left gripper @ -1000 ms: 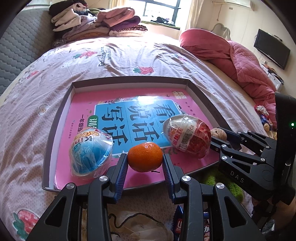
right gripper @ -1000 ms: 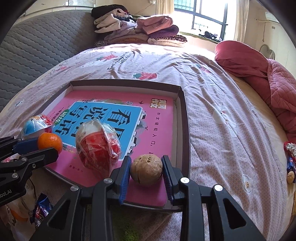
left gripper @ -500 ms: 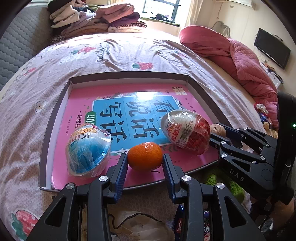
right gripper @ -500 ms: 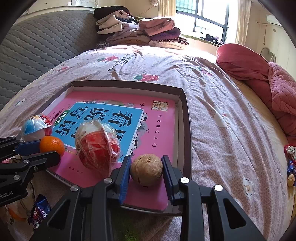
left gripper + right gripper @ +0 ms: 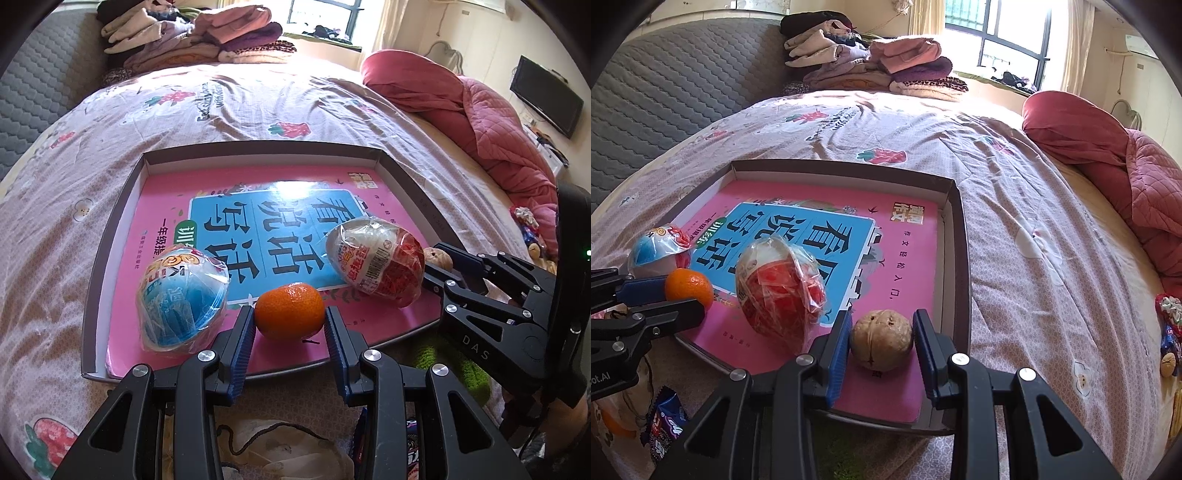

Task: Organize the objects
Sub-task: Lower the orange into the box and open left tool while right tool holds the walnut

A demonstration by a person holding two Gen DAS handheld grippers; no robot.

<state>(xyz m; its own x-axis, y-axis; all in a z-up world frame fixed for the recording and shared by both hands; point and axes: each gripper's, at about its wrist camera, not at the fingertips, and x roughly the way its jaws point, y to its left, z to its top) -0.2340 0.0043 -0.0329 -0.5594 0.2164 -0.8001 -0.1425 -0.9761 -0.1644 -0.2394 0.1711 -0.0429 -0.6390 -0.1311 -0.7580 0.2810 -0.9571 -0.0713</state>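
A shallow dark box (image 5: 122, 206) (image 5: 960, 236) lies on the bed with a pink book (image 5: 173, 192) (image 5: 908, 258) inside. On the book lie a blue wrapped egg toy (image 5: 181, 299) (image 5: 659, 245) and a red wrapped egg toy (image 5: 376, 258) (image 5: 779, 291). My left gripper (image 5: 290, 325) is shut on an orange tangerine (image 5: 290, 312) (image 5: 689, 288) at the book's near edge. My right gripper (image 5: 881, 341) is shut on a brown walnut (image 5: 881, 339) (image 5: 437, 256) at the box's near right corner.
The pink bedspread (image 5: 258, 103) lies all around the box. Folded clothes (image 5: 871, 70) are stacked at the far end. A red quilt (image 5: 1115, 162) is at the right. Snack packets (image 5: 665, 421) and a green cloth (image 5: 447, 365) lie near the grippers.
Both grippers have risen and tilted a little while still holding the tangerine and the walnut. The box and egg toys have not moved.
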